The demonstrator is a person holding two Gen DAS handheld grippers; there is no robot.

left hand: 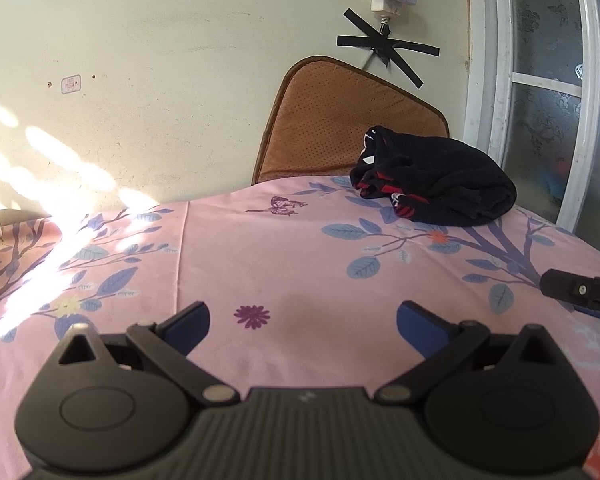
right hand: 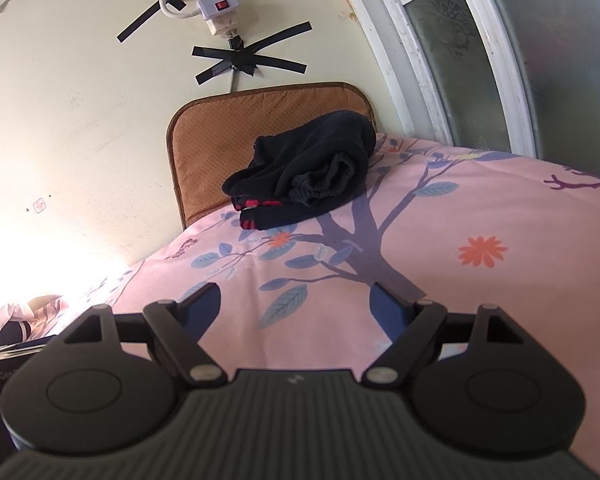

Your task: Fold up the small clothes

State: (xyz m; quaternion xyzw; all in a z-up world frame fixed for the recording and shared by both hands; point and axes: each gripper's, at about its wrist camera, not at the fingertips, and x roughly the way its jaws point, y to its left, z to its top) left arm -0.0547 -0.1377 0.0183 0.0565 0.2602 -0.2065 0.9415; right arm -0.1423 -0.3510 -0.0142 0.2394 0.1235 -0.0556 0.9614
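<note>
A black garment with red and white trim point(left hand: 436, 184) lies bunched in a heap at the far right of the pink floral bedsheet point(left hand: 284, 256). It also shows in the right wrist view point(right hand: 308, 168), far ahead near the cushion. My left gripper point(left hand: 303, 320) is open and empty, low over the sheet, well short of the garment. My right gripper point(right hand: 296, 304) is open and empty over the sheet. One of its fingers point(left hand: 572, 290) shows at the right edge of the left wrist view.
A brown cushion point(left hand: 336, 120) leans on the wall behind the garment. A power strip point(right hand: 216, 4) and black tape are on the wall. A window frame point(left hand: 540, 92) stands at right. More cloth point(right hand: 28, 316) lies at far left in bright sunlight.
</note>
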